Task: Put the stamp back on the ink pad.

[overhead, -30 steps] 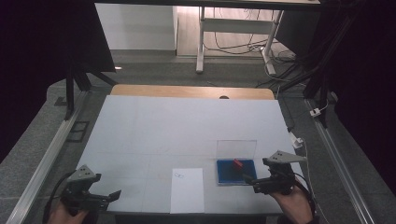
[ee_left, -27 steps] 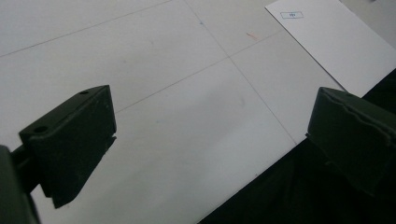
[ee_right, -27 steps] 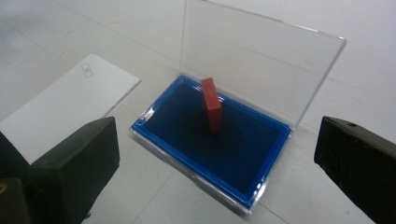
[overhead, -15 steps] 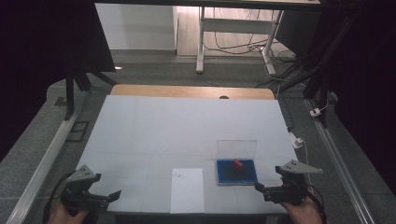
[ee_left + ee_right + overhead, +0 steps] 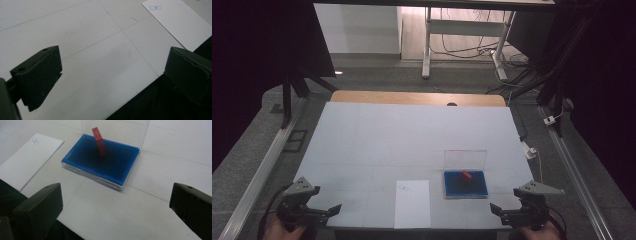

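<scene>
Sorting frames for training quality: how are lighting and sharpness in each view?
High view: table evenly lit, surroundings dark, image soft. Left gripper view: close black jaws blurred, paper fairly clear. Right gripper view: blue tray and red block sharp, clear lid faintly reflective, jaws blurred.

The bench (image 5: 412,140) has a matt, smooth white top with a wooden strip along its far edge. On it lie a matt paper sheet (image 5: 412,202) and a glossy clear plastic case (image 5: 105,160) with a blue lining, holding a glossy red block (image 5: 99,142).
</scene>
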`<state>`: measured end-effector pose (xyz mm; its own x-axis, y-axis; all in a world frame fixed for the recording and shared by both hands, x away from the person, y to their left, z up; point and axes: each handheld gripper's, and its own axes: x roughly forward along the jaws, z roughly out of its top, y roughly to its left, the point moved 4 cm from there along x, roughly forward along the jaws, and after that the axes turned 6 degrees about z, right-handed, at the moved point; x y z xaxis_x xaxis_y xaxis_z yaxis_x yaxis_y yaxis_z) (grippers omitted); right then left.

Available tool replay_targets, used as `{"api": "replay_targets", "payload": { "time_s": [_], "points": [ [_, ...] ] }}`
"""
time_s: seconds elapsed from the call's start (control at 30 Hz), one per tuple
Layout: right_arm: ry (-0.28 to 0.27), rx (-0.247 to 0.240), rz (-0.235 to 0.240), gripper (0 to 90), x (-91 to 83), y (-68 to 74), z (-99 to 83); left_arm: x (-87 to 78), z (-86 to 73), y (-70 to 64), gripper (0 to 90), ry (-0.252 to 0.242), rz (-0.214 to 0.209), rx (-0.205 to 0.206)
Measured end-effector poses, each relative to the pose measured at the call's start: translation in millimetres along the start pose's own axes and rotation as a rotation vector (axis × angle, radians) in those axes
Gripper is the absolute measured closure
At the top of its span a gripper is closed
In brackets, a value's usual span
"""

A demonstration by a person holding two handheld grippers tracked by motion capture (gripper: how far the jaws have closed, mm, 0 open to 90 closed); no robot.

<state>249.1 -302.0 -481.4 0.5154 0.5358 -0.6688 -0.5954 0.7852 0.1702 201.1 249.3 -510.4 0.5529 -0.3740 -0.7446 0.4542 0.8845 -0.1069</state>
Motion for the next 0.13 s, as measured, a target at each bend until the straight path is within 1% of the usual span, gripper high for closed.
{"api": "replay_targets", "payload": {
  "time_s": [0.13],
  "points": [
    [0.011, -0.009, -0.007, 0.0, 1.1, 0.4, -0.6, 0.5, 1.3, -0.4, 1.5, 0.000, -0.003, 0.000]
  ]
}}
